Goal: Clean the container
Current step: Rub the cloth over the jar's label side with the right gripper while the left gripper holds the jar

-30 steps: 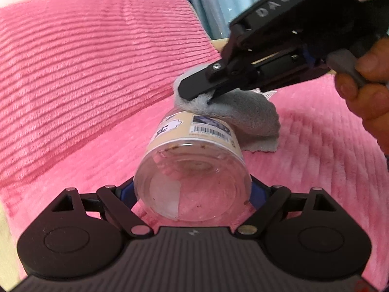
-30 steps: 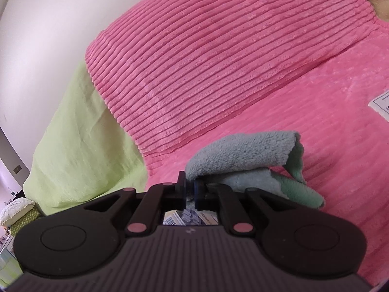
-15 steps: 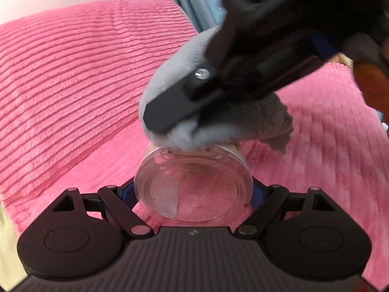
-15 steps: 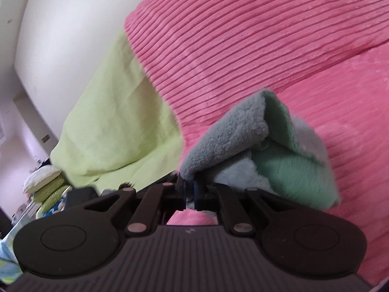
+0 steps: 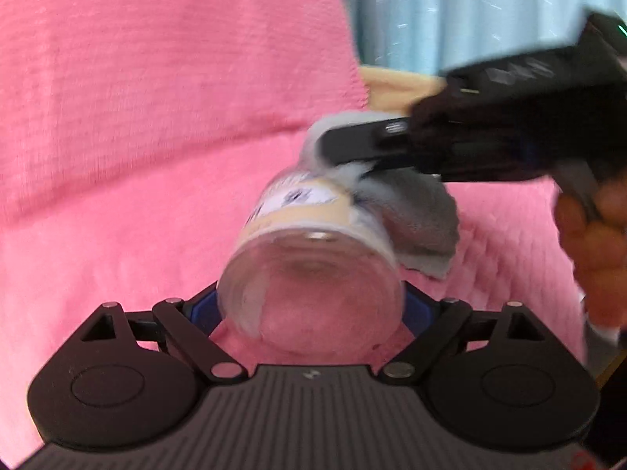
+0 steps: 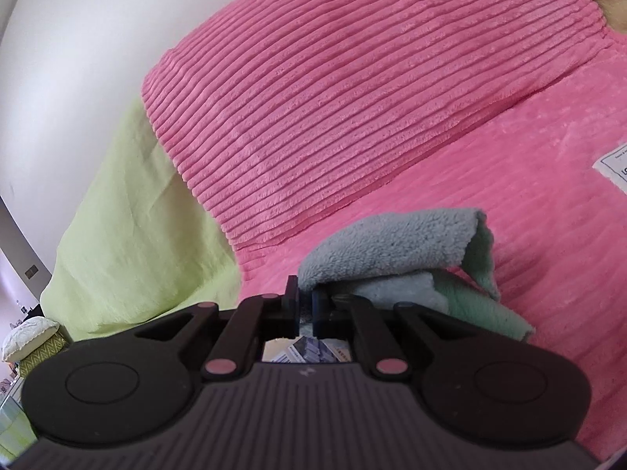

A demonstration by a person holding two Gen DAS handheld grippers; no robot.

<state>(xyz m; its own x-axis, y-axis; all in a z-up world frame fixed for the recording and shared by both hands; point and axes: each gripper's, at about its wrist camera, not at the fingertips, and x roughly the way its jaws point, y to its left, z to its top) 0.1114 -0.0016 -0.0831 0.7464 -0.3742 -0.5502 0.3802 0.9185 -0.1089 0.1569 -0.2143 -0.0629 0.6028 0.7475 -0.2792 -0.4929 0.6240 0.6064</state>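
We find nothing we can read. The jar's label [image 5: 298,203] carries dark print, but motion blur smears it. A white tag [image 6: 613,166] at the right edge of the pink cover [image 6: 509,196] shows partial letters, cut off by the frame.

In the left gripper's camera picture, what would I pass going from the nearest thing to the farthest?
Left gripper → clear jar it clamps → grey cloth held by the right gripper → pink cushion → blue curtain.

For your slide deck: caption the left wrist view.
Left gripper holds a clear labelled jar while the right gripper's grey cloth wipes it.
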